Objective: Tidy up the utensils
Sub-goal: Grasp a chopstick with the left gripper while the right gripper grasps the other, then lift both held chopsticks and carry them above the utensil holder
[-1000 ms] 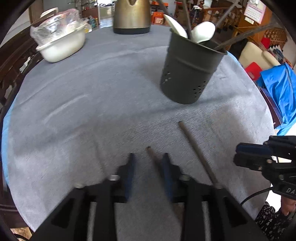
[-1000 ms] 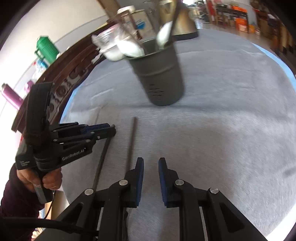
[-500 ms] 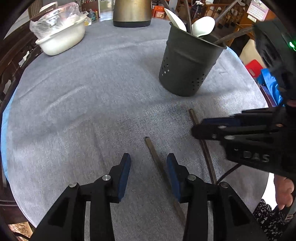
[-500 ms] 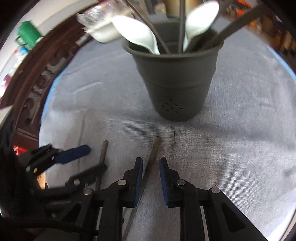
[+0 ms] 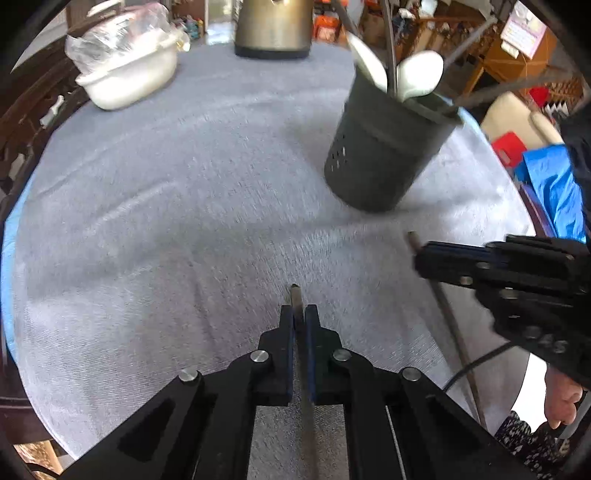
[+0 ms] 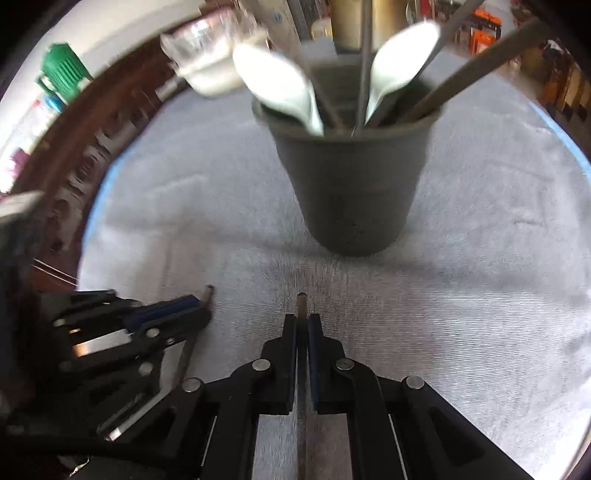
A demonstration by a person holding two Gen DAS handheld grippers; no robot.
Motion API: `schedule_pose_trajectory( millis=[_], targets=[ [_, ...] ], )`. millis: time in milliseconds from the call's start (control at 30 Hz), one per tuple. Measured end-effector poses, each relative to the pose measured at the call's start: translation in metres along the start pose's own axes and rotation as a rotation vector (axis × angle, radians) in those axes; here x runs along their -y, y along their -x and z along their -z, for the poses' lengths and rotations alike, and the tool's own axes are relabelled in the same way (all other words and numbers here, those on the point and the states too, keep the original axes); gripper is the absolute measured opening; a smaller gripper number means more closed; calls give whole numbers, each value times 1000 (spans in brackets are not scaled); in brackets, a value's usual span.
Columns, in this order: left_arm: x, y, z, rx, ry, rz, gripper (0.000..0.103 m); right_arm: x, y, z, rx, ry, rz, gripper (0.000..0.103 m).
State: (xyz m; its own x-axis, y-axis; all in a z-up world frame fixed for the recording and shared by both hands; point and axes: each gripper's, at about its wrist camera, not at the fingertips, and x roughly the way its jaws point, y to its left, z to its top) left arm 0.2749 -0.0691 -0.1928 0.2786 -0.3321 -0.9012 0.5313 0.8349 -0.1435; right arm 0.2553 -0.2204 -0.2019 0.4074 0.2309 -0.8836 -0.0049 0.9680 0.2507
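Lying lengthwise toward the holder (image 6: 354, 192), both chopsticks (image 6: 302, 302)

Your table wears a matt, ribbed grey cloth (image 5: 184, 206). At one o'clock the utensil holder (image 5: 384, 155) looks matt dark plastic, its spoons (image 6: 280, 92) glossy white. At twelve, the kettle (image 5: 273, 26) shows brushed metal. Your grippers' black fingers (image 5: 280, 354) look matt plastic with shiny metal pins

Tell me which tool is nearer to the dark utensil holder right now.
Right. The right tool, shut on a chopstick, sits directly before the utensil holder; the left tool, shut on the other chopstick, is farther off, alongside.
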Motion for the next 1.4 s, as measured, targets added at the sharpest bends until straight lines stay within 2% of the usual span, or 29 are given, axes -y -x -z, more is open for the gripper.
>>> schedule_pose_trajectory(
  millis=[333,567,733,933,1067,1200,1400],
  targets=[
    [18,100,-20,298,-3,-42,5,13,109,8,458,8,-160,6],
    [25,163,-37,524,28,-19,5,14,173,0,724,0,-186,6],
    [31,195,-62,652,33,-5,5,11,198,-13,882,-8,-177,6],
    [44,223,-86,728,-33,-18,5,2,209,-39,993,-24,-118,6],
    [47,229,-98,732,-45,-12,5,3,210,-59,1030,-49,-91,6],
    [53,235,-109,745,-49,0,5,-4,205,-79,1071,-43,-26,6],
    [63,239,-122,761,-72,18,5,-4,197,-98,1098,-73,27,6]
  ],
)
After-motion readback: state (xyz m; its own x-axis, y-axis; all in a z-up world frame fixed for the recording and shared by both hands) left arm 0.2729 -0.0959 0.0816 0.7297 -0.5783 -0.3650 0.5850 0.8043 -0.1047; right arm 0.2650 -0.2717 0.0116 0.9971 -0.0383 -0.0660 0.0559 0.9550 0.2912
